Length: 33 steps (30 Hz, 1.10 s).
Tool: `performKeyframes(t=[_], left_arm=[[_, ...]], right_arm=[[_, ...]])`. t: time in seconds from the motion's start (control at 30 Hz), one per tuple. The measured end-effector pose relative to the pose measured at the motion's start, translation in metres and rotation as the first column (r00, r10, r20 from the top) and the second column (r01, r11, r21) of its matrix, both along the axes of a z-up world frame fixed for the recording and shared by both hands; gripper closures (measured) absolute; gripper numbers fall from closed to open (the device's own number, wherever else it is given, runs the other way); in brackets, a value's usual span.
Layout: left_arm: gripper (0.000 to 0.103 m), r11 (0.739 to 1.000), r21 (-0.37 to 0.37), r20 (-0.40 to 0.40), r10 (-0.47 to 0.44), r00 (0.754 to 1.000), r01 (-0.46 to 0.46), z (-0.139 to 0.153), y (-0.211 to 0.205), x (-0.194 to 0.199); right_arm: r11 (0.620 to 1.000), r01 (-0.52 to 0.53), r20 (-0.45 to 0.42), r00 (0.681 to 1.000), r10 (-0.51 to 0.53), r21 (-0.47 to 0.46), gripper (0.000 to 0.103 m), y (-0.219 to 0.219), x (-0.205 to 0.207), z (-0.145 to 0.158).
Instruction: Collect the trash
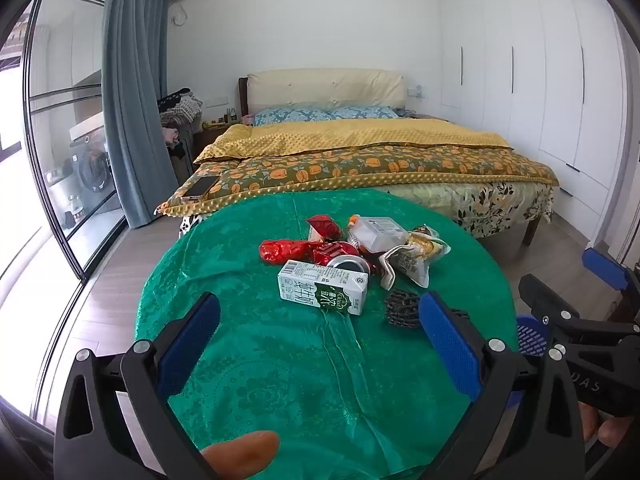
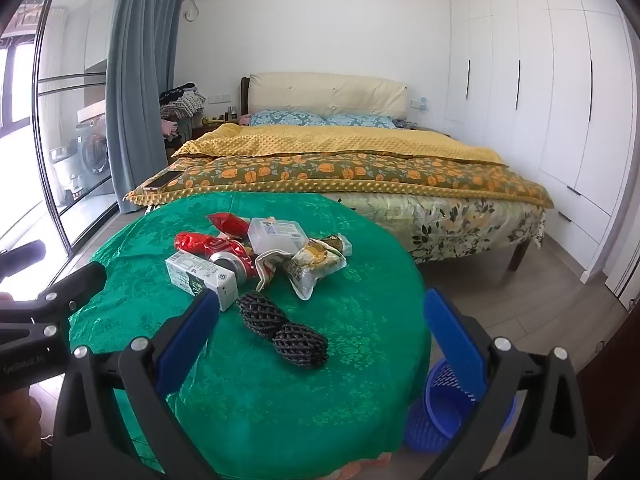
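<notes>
A round table under a green cloth [image 1: 320, 380] [image 2: 280, 400] holds a pile of trash. In the pile are a white and green milk carton [image 1: 322, 288] [image 2: 200, 274], a crushed can [image 1: 348, 262] [image 2: 232, 264], red wrappers [image 1: 280, 250] [image 2: 192, 240], a clear plastic box [image 1: 378, 232] [image 2: 276, 234] and a yellow snack bag [image 1: 416, 256] [image 2: 316, 264]. Black foam netting [image 1: 402, 306] [image 2: 280, 328] lies nearest. My left gripper [image 1: 318, 300] hovers open short of the carton. My right gripper [image 2: 320, 298] hangs open above the netting. Neither holds anything.
A blue mesh basket [image 2: 444, 408] [image 1: 532, 336] stands on the floor at the table's right. A bed [image 1: 360, 152] with a phone [image 1: 200, 188] [image 2: 162, 181] on its corner lies just behind the table. White wardrobes [image 2: 540, 80] line the right wall; a curtain and glass door are left.
</notes>
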<state>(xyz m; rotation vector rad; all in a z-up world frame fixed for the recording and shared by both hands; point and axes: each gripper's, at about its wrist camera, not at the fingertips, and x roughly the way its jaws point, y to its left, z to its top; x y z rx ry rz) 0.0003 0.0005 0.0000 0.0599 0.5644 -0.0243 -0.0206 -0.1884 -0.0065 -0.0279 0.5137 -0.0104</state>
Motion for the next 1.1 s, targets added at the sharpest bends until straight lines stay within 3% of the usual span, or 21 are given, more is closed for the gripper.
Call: performKeyframes(t=[1.1], left_arm=[[0.004,1.000,-0.001,0.003,-0.002,1.000,0.002,0.0002,0.0003,-0.0002]], right_arm=[[1.000,0.000,0.001,1.000,0.000,0.004,0.005,-0.0007,-0.0004,0.0006]])
